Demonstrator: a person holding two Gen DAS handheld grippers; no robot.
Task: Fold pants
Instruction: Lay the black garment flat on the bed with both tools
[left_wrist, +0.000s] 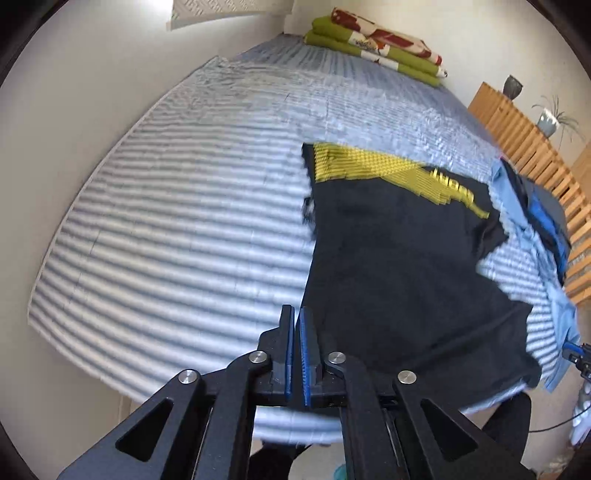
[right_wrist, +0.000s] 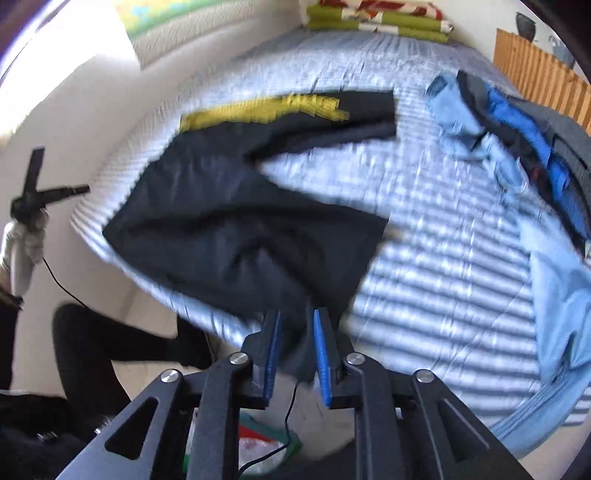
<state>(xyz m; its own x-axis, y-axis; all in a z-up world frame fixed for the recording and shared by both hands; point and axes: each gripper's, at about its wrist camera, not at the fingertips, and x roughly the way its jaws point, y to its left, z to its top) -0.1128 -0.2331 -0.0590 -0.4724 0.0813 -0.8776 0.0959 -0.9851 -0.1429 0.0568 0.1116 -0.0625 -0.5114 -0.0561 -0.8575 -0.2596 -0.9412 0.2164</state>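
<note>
A pair of black pants (left_wrist: 399, 258) with a yellow waistband (left_wrist: 354, 162) lies spread on a bed (left_wrist: 166, 221) covered in a pale blue and white striped quilt. The waistband end points toward the far end of the bed. The legs run back toward the near edge, so the long axis runs roughly away from the person. One leg splays off to the right.

In the left wrist view, the left gripper (left_wrist: 296, 317) has its two blue-lined fingers pressed almost together with nothing visible between them. It sits just left of the near end of the pants, beside the cloth rather than on it.

In the right wrist view, the right gripper (right_wrist: 295, 325) has its fingers parted, with a fold of dark cloth from the near end of the pants hanging between them. The picture is blurred, so it is unclear whether the fingers pinch the cloth or merely straddle it. The left gripper shows small at the far left of this view, well apart from the pants, held by a gloved hand (right_wrist: 26, 236).

The right gripper appears nearer to the pants. The next fold likely depends on both grippers taking the near end and carrying it along the long axis toward the waistband.

A heap of blue clothes (right_wrist: 517, 147) lies on the right of the bed. Folded green blankets (left_wrist: 376, 44) sit at the far end.
</note>
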